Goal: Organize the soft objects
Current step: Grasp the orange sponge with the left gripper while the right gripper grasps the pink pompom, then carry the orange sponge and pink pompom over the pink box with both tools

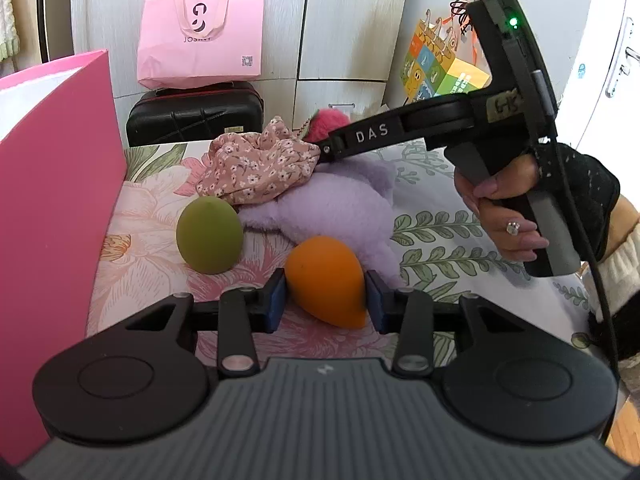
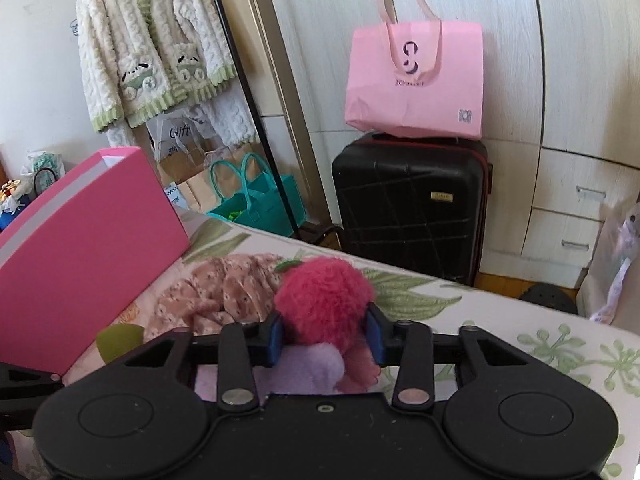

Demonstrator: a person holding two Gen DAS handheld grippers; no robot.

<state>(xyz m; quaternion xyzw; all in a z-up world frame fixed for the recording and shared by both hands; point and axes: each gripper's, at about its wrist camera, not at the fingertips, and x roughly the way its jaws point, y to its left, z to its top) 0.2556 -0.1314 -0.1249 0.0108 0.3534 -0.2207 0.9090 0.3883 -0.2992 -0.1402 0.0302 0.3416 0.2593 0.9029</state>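
Note:
On the floral bedsheet, my left gripper (image 1: 325, 300) is shut on an orange egg-shaped sponge (image 1: 326, 280), a blue pad touching each side. A green sponge (image 1: 210, 235) stands just left of it, in front of a lilac plush toy (image 1: 340, 208) and a crumpled floral cloth (image 1: 260, 166). My right gripper (image 2: 325, 338) is shut on a fluffy red-pink pompom (image 2: 324, 300) with a small green leaf, above part of the lilac plush (image 2: 316, 368). In the left wrist view the right gripper reaches in from the right to the pompom (image 1: 330, 122), with a hand (image 1: 508, 208) on its handle.
A tall pink box (image 1: 52, 216) stands along the bed's left side. Beyond the bed a black suitcase (image 2: 412, 208) carries a pale pink bag (image 2: 416, 76). A colourful gift bag (image 1: 440, 64) sits at the back right. A teal bag (image 2: 256, 200) and hanging cardigan (image 2: 152, 40) are far left.

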